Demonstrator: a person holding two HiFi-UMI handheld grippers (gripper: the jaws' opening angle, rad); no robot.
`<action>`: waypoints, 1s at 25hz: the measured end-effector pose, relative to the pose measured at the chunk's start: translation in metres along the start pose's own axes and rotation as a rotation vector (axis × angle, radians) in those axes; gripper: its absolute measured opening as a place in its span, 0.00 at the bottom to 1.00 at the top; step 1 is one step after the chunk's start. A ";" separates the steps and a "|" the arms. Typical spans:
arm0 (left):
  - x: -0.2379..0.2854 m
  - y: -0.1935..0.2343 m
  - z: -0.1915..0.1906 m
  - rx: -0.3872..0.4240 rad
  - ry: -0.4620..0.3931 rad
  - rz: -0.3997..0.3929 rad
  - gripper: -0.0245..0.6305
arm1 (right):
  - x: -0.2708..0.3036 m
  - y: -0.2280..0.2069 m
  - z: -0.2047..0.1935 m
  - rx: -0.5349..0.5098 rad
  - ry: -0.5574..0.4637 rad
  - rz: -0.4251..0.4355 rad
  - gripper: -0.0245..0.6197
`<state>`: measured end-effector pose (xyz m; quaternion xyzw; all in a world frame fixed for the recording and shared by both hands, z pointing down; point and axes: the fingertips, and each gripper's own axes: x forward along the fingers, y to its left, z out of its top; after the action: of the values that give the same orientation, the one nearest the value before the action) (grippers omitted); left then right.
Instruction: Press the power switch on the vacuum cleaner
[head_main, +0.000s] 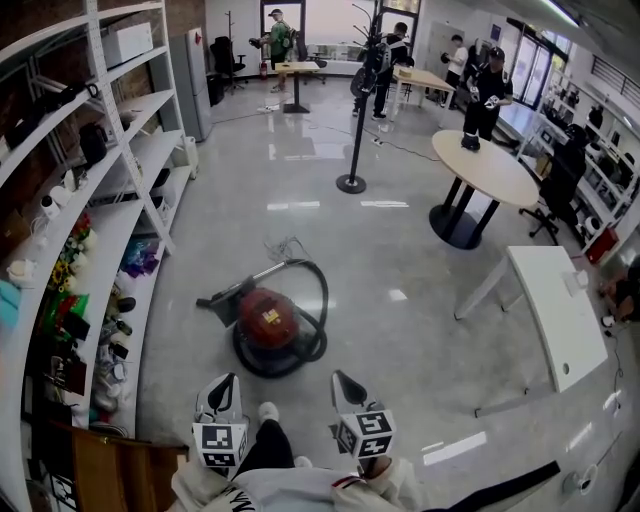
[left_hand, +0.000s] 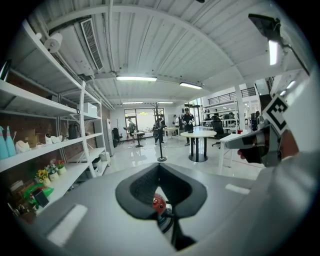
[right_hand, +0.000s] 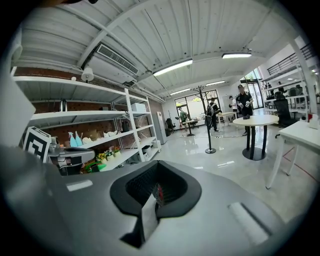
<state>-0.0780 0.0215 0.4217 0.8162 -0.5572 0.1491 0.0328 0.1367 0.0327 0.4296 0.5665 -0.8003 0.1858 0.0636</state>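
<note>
The red vacuum cleaner sits on the shiny floor at the middle of the frame, with its hose looped round it. Both the left gripper and the right gripper hang at the bottom of the frame, well short of it, with their tips pinched together and nothing held.

My worry is that I can't actually pick out the switch from here, so it'd be easy to jab the wrong button. The canister could also skid off on that slick floor if the push comes in sideways.
</note>
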 end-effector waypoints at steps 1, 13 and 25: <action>0.002 0.001 0.001 -0.001 -0.001 -0.002 0.04 | 0.003 0.000 0.000 0.000 0.002 0.000 0.04; 0.047 0.030 0.001 -0.012 0.018 -0.019 0.04 | 0.050 -0.003 0.011 0.002 0.025 -0.015 0.04; 0.107 0.075 0.010 -0.008 0.045 -0.057 0.04 | 0.119 -0.004 0.034 0.023 0.035 -0.046 0.04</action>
<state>-0.1085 -0.1055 0.4338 0.8281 -0.5334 0.1642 0.0529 0.1029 -0.0860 0.4367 0.5819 -0.7838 0.2034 0.0756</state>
